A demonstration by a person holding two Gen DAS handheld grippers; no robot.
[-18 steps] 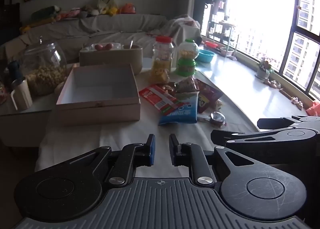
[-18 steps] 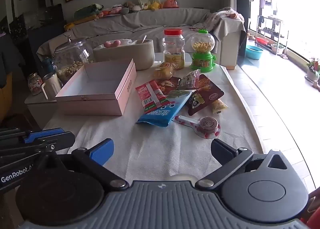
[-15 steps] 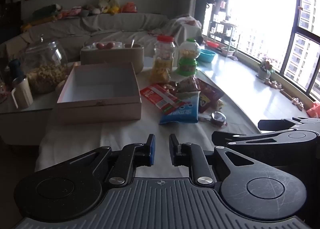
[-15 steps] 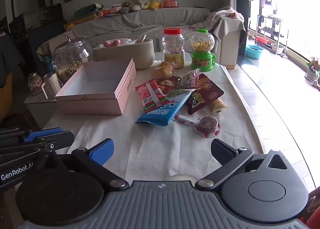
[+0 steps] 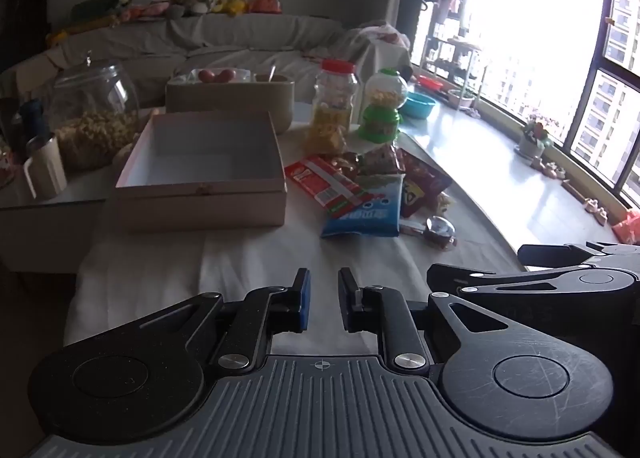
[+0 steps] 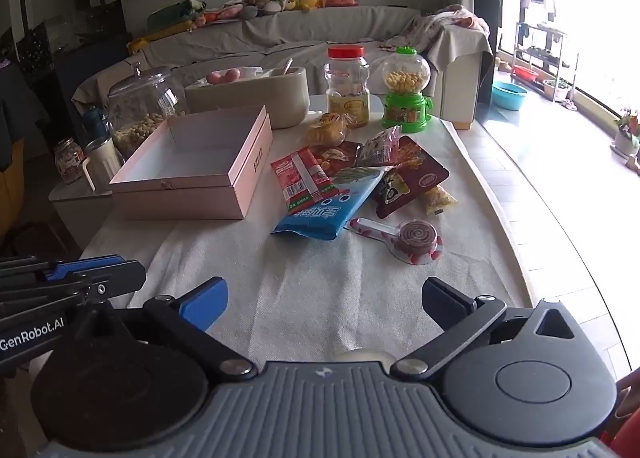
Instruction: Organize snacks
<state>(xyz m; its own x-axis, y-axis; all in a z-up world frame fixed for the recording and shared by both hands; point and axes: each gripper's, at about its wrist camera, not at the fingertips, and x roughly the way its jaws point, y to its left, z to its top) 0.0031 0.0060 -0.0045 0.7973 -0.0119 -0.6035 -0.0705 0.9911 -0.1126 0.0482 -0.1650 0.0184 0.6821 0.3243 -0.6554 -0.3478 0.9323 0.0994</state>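
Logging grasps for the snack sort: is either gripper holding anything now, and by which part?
Nothing is held. The left gripper is shut on nothing; the right gripper is open and empty.

Both wrist views forward-down over shared snack pile [image 5: 362, 188]

White-clothed table [image 6: 320, 298], open pink box [image 6: 192, 178], snack packets [image 6: 328, 194], lollipop [image 6: 416, 238], jars [image 6: 347, 86].

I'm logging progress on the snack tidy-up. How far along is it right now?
Nothing looks done yet: the pink box is empty. Nothing is in hand either: the right gripper is open over bare cloth, and the left gripper is shut on nothing. Everything remains: the blue packet, red packet, brown packet and lollipop lie piled beside the box.
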